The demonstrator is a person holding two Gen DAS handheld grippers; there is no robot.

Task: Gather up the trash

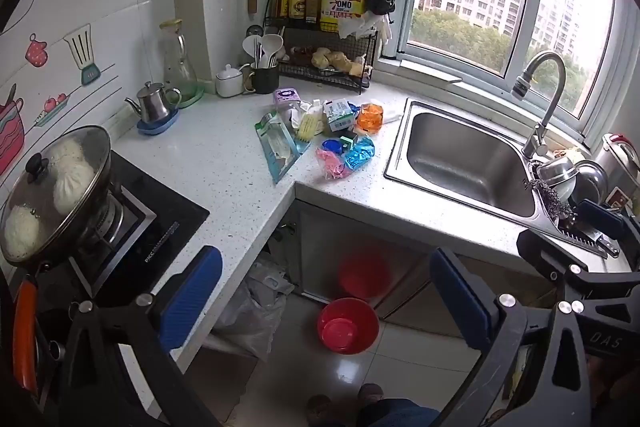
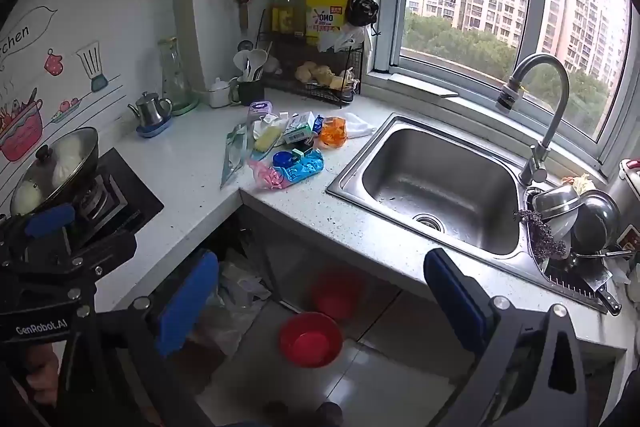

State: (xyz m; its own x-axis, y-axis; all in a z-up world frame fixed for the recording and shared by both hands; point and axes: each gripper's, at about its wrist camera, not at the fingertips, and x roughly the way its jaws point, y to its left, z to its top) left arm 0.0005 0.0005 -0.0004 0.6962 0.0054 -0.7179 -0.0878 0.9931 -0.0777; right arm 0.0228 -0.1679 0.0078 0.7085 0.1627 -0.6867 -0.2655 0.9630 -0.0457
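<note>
Left wrist view: we hold the left tool point(image 1: 326, 301) and right tool point(image 2: 320, 301) spread wide and empty, well short of the trash pile point(image 1: 320, 135) on the desk point(image 1: 224, 171) corner beside the sink point(image 1: 472, 155); reaching in comes next.

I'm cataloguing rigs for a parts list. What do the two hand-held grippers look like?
Both match: the left hand-held gripper and right hand-held gripper have black angular frames with silver bolts and ribbed blue finger pads. The left body reads "GenRobot.AI" in white; the right shows embossed "DAS".
</note>
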